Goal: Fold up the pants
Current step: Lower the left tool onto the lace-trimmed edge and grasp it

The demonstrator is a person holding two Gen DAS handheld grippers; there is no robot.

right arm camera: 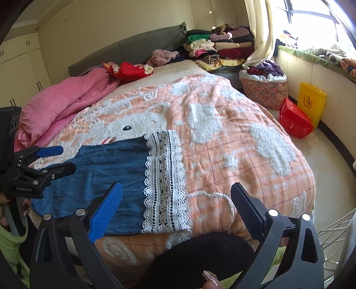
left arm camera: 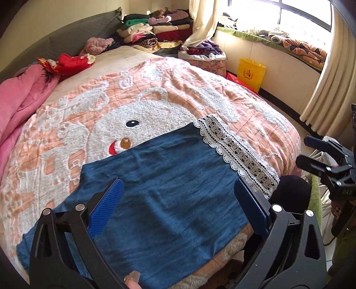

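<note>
1. Daylight floods in from the window (left arm camera: pixel 289 13) far right, blown out to white glare
2. The curtain (left arm camera: pixel 320 93) glows warm; the bedspread (right arm camera: pixel 222 155) is evenly bright
3. Soft shadows fall on the blue pants (left arm camera: pixel 160 189) near the left gripper (left arm camera: pixel 178 209)
4. Fisheye bends the edges, with dark corners
5. Focus is sharp, with no motion blur
</note>
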